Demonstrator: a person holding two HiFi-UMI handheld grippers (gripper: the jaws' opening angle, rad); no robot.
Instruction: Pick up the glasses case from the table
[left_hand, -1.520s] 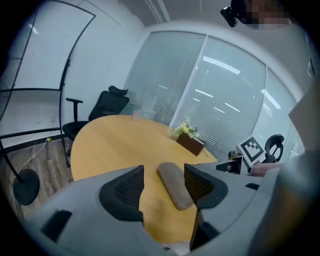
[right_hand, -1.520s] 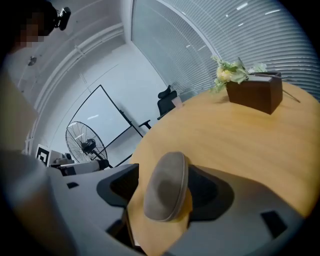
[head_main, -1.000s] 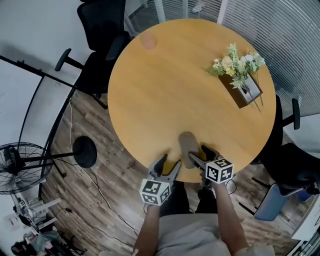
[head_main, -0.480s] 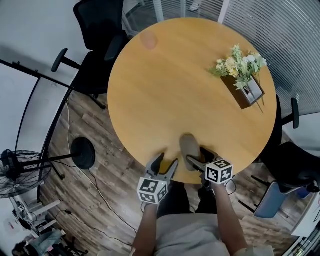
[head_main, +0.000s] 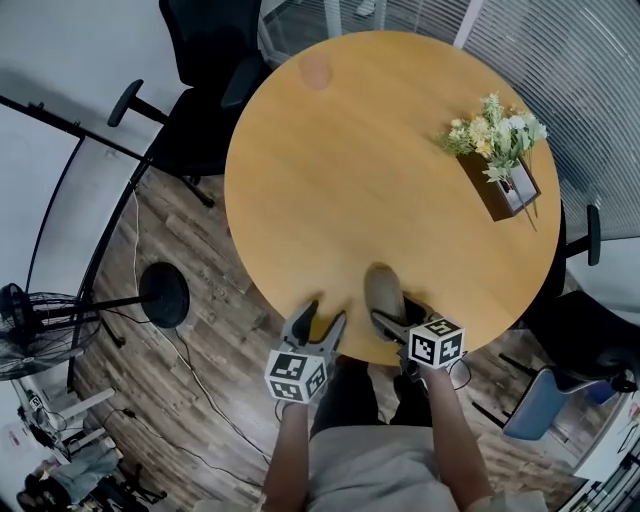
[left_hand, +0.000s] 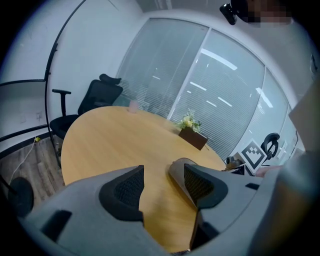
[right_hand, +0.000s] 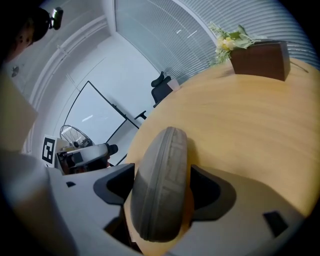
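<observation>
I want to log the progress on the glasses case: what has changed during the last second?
The left hand-held gripper moved left, away from the glasses case. The right hand-held gripper edged in around the case; its jaws are closing, with the case between them, not yet gripped. The case, the table and the flower box stayed put.

One round wooden bench (head_main: 330, 200). On it lie one grey glasses case (head_main: 384, 293), one brown flower box (head_main: 505, 185) with one bunch of flowers (head_main: 495, 135), and one small pale pink thing (head_main: 316, 70). Two claws: the left claw (head_main: 322, 314), with nothing between its parted jaws, and the right claw (head_main: 400, 312), its jaws closing with the case between them. Two marker cubes, one (head_main: 296, 375) on each (head_main: 436, 343). Two black chairs, one at the far left (head_main: 205, 50) and one at the right (head_main: 585, 330). One fan (head_main: 25, 335). One round black stand base (head_main: 165, 295).
</observation>
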